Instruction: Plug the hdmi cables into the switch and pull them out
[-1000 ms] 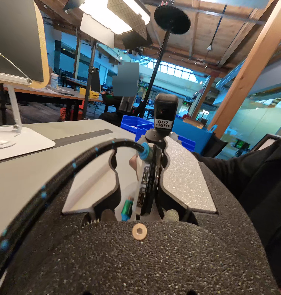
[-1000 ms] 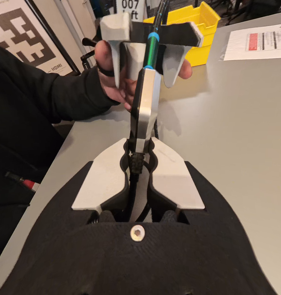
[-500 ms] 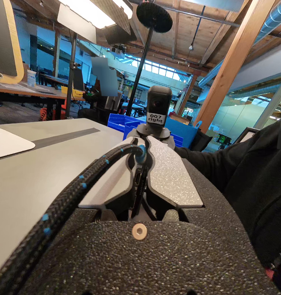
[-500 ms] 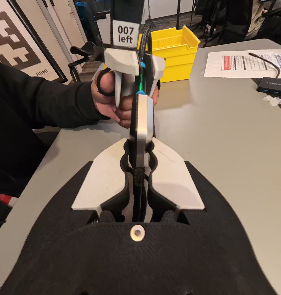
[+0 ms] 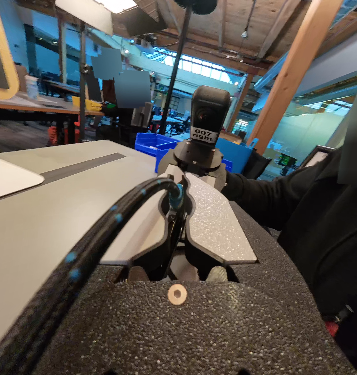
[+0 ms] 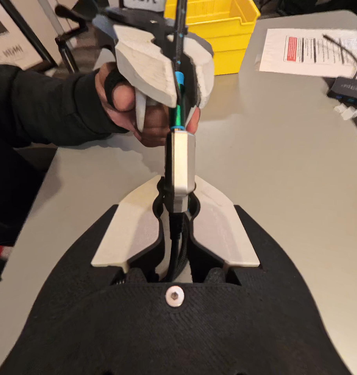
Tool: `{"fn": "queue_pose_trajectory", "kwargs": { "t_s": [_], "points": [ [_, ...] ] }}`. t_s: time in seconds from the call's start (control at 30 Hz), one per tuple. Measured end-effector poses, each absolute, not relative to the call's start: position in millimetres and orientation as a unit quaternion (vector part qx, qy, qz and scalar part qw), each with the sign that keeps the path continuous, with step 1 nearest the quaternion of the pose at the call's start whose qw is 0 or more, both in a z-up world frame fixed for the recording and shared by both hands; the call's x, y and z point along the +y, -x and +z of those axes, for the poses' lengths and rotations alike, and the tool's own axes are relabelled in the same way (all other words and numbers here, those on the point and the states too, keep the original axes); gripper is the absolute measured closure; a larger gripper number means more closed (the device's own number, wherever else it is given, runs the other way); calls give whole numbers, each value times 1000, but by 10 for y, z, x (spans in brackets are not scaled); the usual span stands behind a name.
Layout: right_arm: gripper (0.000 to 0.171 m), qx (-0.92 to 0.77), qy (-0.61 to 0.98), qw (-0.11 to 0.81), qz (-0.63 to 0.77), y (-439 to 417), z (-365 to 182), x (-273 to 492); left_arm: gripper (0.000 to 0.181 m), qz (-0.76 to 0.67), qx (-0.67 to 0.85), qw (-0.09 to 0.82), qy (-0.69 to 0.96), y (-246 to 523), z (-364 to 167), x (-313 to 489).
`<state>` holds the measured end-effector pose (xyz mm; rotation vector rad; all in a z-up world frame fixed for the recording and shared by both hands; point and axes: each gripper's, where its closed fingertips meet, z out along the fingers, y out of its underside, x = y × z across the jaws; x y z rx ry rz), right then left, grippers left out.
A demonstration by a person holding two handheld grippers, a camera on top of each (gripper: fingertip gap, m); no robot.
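HDMI switch sits clenched in my right gripper, long axis toward 12 o'clock; my left gripper grasps the green HDMI plug seated at its far end, in line.

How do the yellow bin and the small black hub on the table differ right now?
The yellow bin is bright, open-topped and sits at the far table edge behind the left tool; the black hub is dark, flat and closed, lying at the right beside a printed sheet. The hub trails a thin cable; the bin has none. Neither is held.
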<state>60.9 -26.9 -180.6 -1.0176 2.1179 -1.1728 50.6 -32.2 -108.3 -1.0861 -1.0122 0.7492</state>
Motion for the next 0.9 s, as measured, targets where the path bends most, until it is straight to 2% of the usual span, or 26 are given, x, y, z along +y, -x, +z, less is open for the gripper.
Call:
{"fn": "queue_pose_trajectory", "kwargs": {
  "t_s": [0.1,0.2,0.3,0.47,0.5,0.57,0.6,0.9],
  "points": [
    [149,795,298,315,-425,-514,-1857,-351,160,326,-499,660,457,-435,-1217,-484],
    [149,818,214,336,-414,-290,-2009,-467,121,285,-544,643,458,-348,-1416,-510],
    [149,836,140,360,-390,-58,-2200,-543,120,280,-554,610,492,-300,-1583,-459],
    [144,863,113,342,-355,150,-2537,-585,118,373,-512,574,519,-281,-1542,-491],
    [143,862,111,342,-357,169,-2553,-597,120,379,-502,577,521,-296,-1517,-480],
    [138,864,106,337,-358,213,-2578,-615,136,340,-489,593,541,-336,-1535,-374],
    [136,866,103,331,-359,241,-2587,-627,136,327,-493,598,541,-337,-1547,-358],
    [107,896,120,220,-366,387,-2708,-671,121,418,-468,632,455,-363,-1350,-568]
  ]
}}
